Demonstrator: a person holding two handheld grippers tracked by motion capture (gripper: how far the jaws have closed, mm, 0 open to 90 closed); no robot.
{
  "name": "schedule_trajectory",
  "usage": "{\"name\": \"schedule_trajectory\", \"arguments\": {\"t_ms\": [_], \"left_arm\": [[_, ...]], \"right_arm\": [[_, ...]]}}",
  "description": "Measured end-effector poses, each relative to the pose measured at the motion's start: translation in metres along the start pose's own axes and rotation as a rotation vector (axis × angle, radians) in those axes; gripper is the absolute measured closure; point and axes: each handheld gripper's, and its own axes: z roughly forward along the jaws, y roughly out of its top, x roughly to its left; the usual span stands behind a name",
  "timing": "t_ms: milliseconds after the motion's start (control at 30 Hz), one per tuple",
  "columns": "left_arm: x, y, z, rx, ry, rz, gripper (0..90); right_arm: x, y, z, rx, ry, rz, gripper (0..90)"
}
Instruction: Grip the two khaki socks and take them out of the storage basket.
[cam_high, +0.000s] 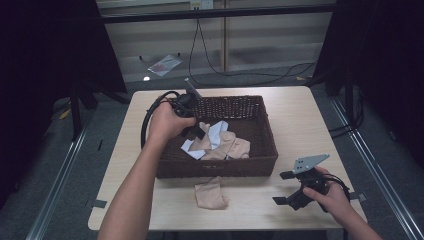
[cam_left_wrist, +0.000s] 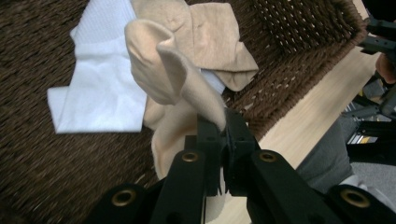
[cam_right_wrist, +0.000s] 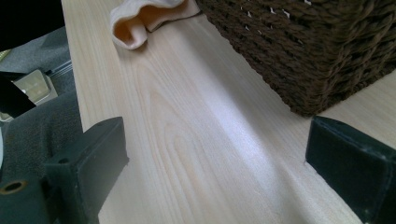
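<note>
Left tool (cam_high: 192, 131) down inside the brown woven basket (cam_high: 260, 165) on the pale wood table (cam_high: 295, 120), with its jaws squeezed together on a tan sock (cam_left_wrist: 187, 88). Sock pinched at one edge and lifted a bit, folded and floppy, as seen in the left gripper view. Under it, on the basket floor, a white sock (cam_left_wrist: 100, 88) lying flat, and more tan cloth (cam_left_wrist: 219, 42) partly on top of the white one. In the high view, same pile of tan and white near the middle of the basket, closer to the left side. Left hand (cam_high: 167, 122) wrapped around the tool at the basket's left wall, black cable looping out behind it. Right tool (cam_high: 285, 187) low over the table, just off the basket's near right corner, not touching it, jaws wide apart with nothing but bare wood between them. Right hand (cam_high: 332, 197) gripping it from behind, grey three-cornered plate on top. One more tan sock (cam_high: 211, 194) lying on the table in front of the basket, touching or almost touching its near wall, well apart from the right tool.
</note>
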Motion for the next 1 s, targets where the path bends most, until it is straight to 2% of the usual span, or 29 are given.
{"name": "schedule_trajectory", "arguments": {"t_ms": [167,200,367,433,600,767,967,1000], "left_arm": [[-0.002,-0.002,-0.014,0.003,0.011,-0.006,87.1],[-0.004,-0.003,-0.02,0.009,0.009,-0.004,87.2],[-0.01,-0.005,-0.029,0.022,0.005,0.001,87.1],[-0.014,-0.006,-0.032,0.025,-0.006,-0.011,87.1],[-0.029,-0.006,-0.043,0.042,-0.009,0.012,87.1],[-0.036,-0.005,-0.048,0.053,-0.027,0.022,87.1],[-0.046,-0.008,-0.055,0.052,-0.046,0.061,87.0],[-0.048,-0.008,-0.055,0.043,-0.055,0.057,87.1]], "right_arm": [[0.0,0.0,0.0,0.002,0.0,0.002,5.2],[0.0,0.0,0.0,0.003,0.001,0.003,5.2],[0.0,0.0,0.001,0.006,0.002,0.003,5.2],[0.0,0.0,0.001,0.006,0.002,0.001,5.2],[0.0,0.0,0.002,0.007,0.004,-0.001,5.2],[0.0,0.0,0.002,0.009,0.002,0.001,5.2],[0.0,0.0,0.001,0.006,0.006,0.002,5.2],[0.0,0.0,0.002,0.006,0.006,0.002,5.2]]}}
